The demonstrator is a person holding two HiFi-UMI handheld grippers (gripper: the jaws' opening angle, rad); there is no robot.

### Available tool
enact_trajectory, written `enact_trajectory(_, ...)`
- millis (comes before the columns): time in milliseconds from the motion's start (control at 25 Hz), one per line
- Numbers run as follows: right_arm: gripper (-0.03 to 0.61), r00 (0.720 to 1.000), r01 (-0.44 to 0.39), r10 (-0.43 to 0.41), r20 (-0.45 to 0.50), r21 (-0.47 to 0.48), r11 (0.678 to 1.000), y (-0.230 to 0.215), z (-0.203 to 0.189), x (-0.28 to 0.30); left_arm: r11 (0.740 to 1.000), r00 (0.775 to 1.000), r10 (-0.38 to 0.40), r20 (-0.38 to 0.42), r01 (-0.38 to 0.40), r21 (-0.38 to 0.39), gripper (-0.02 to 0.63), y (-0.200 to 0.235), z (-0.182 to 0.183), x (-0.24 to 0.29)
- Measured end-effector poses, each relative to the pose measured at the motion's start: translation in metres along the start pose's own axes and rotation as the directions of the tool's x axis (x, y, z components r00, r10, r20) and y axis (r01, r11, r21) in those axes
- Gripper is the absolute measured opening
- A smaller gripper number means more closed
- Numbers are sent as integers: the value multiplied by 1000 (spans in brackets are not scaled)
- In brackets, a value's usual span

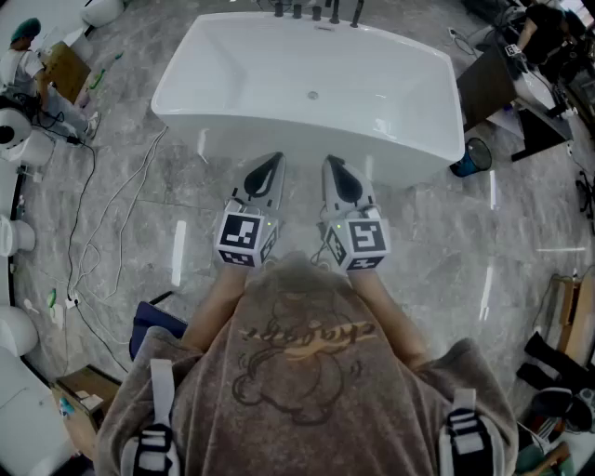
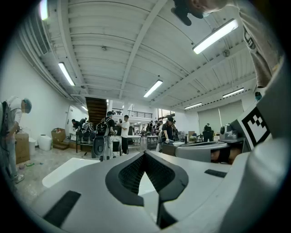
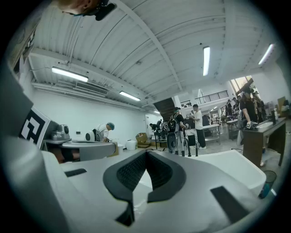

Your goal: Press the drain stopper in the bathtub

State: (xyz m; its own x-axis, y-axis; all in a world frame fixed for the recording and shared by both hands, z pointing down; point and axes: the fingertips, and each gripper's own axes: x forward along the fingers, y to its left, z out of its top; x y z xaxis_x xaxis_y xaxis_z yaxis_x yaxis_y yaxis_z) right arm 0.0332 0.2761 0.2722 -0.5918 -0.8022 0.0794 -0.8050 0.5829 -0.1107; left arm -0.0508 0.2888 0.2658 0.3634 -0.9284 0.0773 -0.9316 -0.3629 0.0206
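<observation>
A white freestanding bathtub (image 1: 186, 70) stands on the grey marble floor ahead of me. Its small round metal drain stopper (image 1: 312, 95) sits in the middle of the tub floor. My left gripper (image 1: 272, 160) and right gripper (image 1: 331, 163) are held side by side in front of my chest. Both point at the tub's near wall, well short of the stopper. Each has its jaws closed tip to tip with nothing between them. The left gripper (image 2: 144, 154) and the right gripper (image 3: 146, 153) look level across the tub rim; the stopper is hidden in both gripper views.
Dark taps (image 1: 316, 11) line the tub's far rim. Cables (image 1: 102, 214) trail over the floor on the left. A dark bin (image 1: 476, 153) stands right of the tub and a cardboard box (image 1: 79, 390) at lower left. Several people (image 2: 122, 132) stand by tables beyond.
</observation>
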Motion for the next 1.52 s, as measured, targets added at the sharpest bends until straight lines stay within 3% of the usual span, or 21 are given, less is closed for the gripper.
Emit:
enact_trajectory(520, 2, 1000, 7, -7, 12, -8, 1000, 4, 5, 15, 999, 1000, -21, 9, 21, -30, 5, 23, 4, 10)
enact_trajectory(1000, 2, 998, 65, -65, 11, -25, 998, 5, -1, 37, 996, 996, -86, 5, 86, 0, 5, 53, -4, 14)
enact_trajectory(1520, 2, 997, 74, -74, 1, -16, 997, -47, -6, 108, 992, 992, -125, -8, 125, 7, 5, 77, -7, 97)
